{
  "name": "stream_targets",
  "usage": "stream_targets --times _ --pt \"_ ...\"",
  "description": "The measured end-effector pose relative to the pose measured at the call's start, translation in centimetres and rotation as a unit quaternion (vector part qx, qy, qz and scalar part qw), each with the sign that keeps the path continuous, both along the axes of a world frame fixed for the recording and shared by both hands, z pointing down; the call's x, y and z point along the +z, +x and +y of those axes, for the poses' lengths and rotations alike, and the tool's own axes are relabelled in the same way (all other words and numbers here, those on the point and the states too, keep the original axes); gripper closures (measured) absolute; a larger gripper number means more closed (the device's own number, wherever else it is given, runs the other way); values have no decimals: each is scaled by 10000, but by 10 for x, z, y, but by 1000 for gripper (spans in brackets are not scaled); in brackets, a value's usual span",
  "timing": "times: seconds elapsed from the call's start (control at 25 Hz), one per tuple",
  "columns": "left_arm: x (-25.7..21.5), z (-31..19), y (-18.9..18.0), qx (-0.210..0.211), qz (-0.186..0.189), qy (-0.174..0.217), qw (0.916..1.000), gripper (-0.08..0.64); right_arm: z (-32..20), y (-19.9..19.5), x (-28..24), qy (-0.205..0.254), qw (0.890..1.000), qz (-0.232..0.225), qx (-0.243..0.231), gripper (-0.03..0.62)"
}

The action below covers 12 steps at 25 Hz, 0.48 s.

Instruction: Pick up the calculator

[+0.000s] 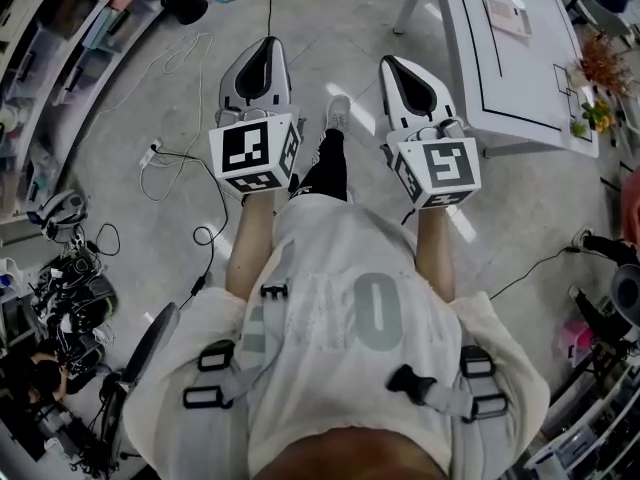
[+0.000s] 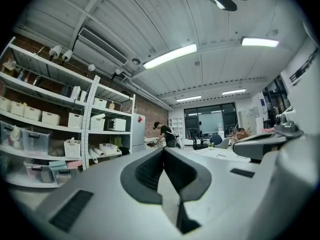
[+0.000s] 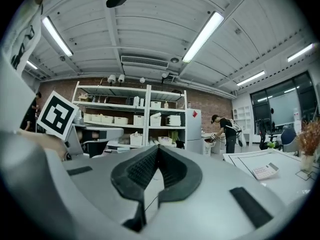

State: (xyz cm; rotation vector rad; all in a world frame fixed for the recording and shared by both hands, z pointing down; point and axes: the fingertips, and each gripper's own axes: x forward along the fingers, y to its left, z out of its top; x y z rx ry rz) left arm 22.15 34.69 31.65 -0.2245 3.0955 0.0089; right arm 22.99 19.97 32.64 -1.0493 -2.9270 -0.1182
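Note:
The calculator (image 1: 507, 16), pale pink and flat, lies on the white table (image 1: 520, 88) at the head view's upper right; the right gripper view also shows the calculator (image 3: 265, 171), low at the right on that table (image 3: 245, 160). Both grippers are held level in front of the person, over the floor and short of the table. My left gripper (image 1: 268, 43) has its jaws together with nothing between them, as does my right gripper (image 1: 388, 60), which is the nearer one to the table's corner. In their own views the left gripper (image 2: 163, 150) and right gripper (image 3: 158, 147) each show dark pads meeting at the tip.
A potted plant (image 1: 600, 68) stands on the table's right side. Cables (image 1: 180, 68) and a power strip (image 1: 150, 156) lie on the floor at left. Shelves with bins (image 3: 125, 119) line the brick wall. A person (image 3: 227, 131) bends over a far desk.

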Motion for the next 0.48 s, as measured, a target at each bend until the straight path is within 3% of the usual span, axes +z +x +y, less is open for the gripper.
stream_targets --times 0.28,0.48 --pt "-12 -16 -54 306 -173 -21 9994 540 -20 -42 -14 120 9988 -278 381 584" --pt "-7 -27 -98 456 -92 -22 9989 540 -29 -85 -6 116 9984 -161 538 584"
